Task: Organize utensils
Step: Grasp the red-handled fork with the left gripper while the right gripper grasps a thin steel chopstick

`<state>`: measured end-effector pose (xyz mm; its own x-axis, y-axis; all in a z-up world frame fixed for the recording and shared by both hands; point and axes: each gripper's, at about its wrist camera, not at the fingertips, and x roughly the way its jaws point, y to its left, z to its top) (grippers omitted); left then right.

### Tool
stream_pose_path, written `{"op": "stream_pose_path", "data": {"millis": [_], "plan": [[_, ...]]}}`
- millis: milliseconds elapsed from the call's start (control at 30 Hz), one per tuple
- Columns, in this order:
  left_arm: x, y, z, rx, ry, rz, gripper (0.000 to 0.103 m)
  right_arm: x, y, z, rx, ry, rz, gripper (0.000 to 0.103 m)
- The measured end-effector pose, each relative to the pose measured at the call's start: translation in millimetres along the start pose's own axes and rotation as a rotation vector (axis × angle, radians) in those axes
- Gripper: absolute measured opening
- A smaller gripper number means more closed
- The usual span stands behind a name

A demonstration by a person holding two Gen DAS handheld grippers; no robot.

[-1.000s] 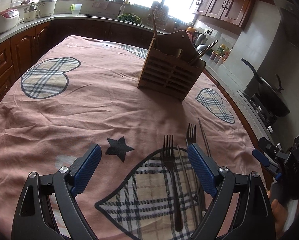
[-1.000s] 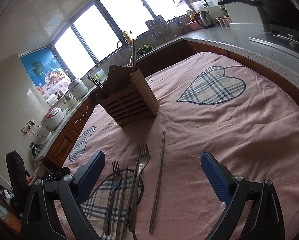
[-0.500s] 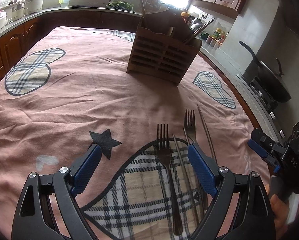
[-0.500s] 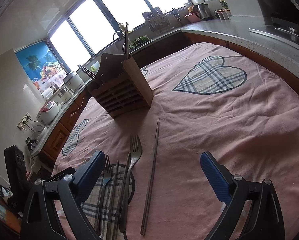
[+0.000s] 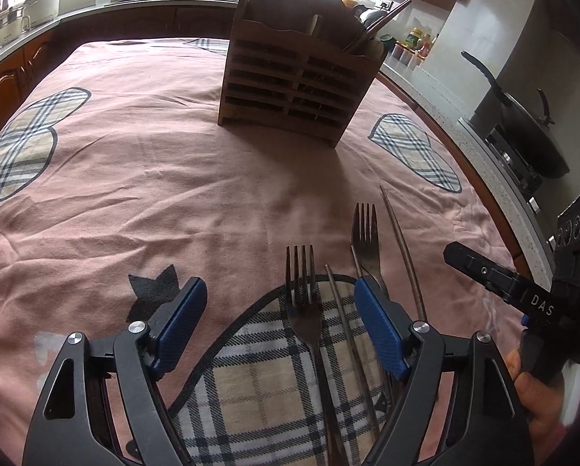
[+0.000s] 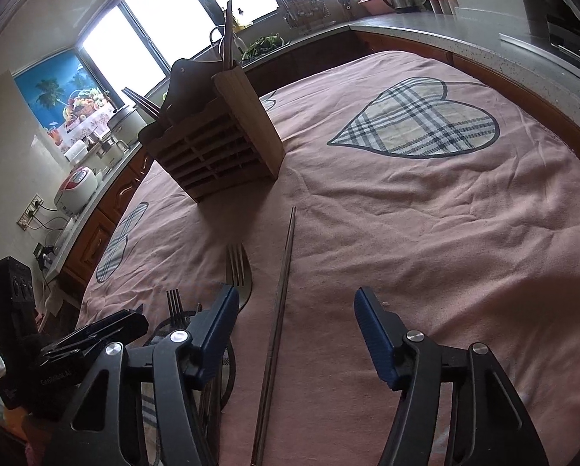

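Two forks and two metal chopsticks lie side by side on the pink cloth. In the left wrist view my open left gripper hangs low over the near fork and a chopstick; the second fork and the outer chopstick lie to its right. In the right wrist view my open right gripper straddles the outer chopstick, with a fork at its left finger. The wooden utensil holder, also in the right wrist view, stands beyond and holds a few chopsticks.
The pink tablecloth with plaid hearts covers the table. Kitchen counters ring it, with a black wok on the stove at right and a rice cooker at left. The right gripper's body shows at the right of the left view.
Both grippers have moved forward and down towards the utensils and the holder. Their jaws stay open, slightly narrower. The utensils have not moved.
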<state>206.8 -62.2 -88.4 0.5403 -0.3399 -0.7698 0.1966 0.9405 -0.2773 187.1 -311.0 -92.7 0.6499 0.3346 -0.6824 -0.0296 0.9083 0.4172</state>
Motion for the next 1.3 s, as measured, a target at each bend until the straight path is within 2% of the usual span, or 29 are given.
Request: {"op": "stream_pose_path", "data": {"millis": [167,300,467,600,633,667,733,933,1000,1033,1300], "plan": [[10,-3,6,0.009,0.016,-0.009,0.074,13,1,8,-0.012,0.027,-0.007,0.051],[19,-8,10,0.02,0.029,-0.019,0.069,23,3,17,-0.03,0.042,-0.019,0.049],[33,-12,10,0.035,0.063,-0.027,0.05,38,5,26,-0.054,0.062,-0.038,0.044],[35,-12,11,0.044,0.06,-0.032,0.044,50,8,32,-0.078,0.082,-0.054,0.039],[35,-10,12,0.039,0.059,-0.036,0.041,52,9,33,-0.088,0.087,-0.059,0.034],[36,-9,12,0.036,0.059,-0.038,0.034,55,11,34,-0.099,0.091,-0.066,0.029],[37,-7,13,0.036,0.065,-0.041,0.023,61,15,37,-0.12,0.101,-0.08,0.026],[37,-5,12,0.044,0.065,-0.063,0.018,80,32,44,-0.216,0.119,-0.144,0.023],[36,-5,12,0.045,0.064,-0.067,0.018,85,34,47,-0.239,0.12,-0.165,0.015],[36,-4,12,0.044,0.064,-0.071,0.018,85,34,47,-0.241,0.119,-0.174,0.008],[25,0,12,0.044,0.051,-0.076,0.018,68,25,49,-0.176,0.094,-0.123,0.006]]}}
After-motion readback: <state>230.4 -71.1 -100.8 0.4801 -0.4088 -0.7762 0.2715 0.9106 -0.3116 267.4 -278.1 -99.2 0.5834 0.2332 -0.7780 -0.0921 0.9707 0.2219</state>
